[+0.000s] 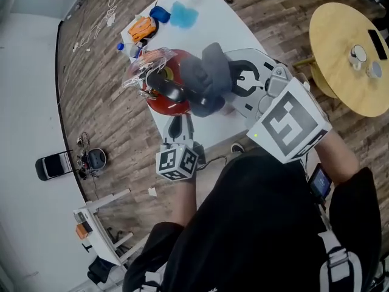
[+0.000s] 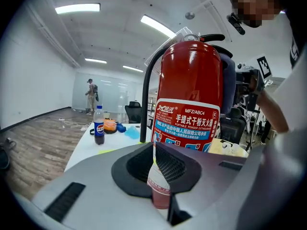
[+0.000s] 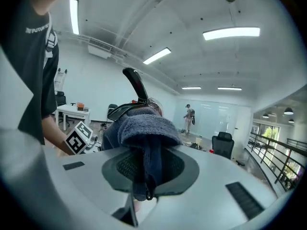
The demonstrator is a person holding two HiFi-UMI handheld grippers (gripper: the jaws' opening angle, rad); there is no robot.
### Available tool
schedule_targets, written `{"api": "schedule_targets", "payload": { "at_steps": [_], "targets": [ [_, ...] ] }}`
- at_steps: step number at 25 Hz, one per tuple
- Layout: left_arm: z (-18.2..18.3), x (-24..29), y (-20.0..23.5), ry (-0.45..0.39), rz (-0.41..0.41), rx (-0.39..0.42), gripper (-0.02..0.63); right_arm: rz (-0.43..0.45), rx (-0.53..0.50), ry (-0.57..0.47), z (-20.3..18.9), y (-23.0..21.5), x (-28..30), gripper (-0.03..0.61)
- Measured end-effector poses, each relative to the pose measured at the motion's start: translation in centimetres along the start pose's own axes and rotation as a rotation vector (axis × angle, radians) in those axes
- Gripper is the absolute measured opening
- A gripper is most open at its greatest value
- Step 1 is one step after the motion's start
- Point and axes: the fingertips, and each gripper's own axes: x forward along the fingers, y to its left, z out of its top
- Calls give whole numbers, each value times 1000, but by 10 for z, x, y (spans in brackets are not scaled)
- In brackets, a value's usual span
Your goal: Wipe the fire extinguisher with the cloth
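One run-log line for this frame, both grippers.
right hand-held gripper: shut on cloth, at top of fire extinguisher | left hand-held gripper: at its base, grip unclear

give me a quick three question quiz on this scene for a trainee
1. What is clamped between the jaws of the right gripper? A nothing, B cloth, C sponge
2. True or false: the extinguisher lies on its side.
3. Fill in: the extinguisher's hose is ___ in colour.
Key: 1 B; 2 false, it is upright; 3 black
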Motion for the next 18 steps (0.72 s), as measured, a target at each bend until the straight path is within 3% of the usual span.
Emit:
{"api": "schedule_targets", "payload": {
  "at_steps": [4, 6, 13, 18],
  "targets": [
    [2, -3, 0, -3, 36, -5, 37, 16, -34, -43, -4, -5, 2, 72],
    [2, -2, 1, -3, 48, -13, 37, 7, 13, -8, -31, -9, 13, 72],
    [5, -1, 0, 0, 68, -25, 37, 107, 193, 295, -216, 12, 67, 71],
    [4, 1, 2, 18, 80, -29, 37, 241, 64, 626, -343, 53, 90, 71]
  ]
}}
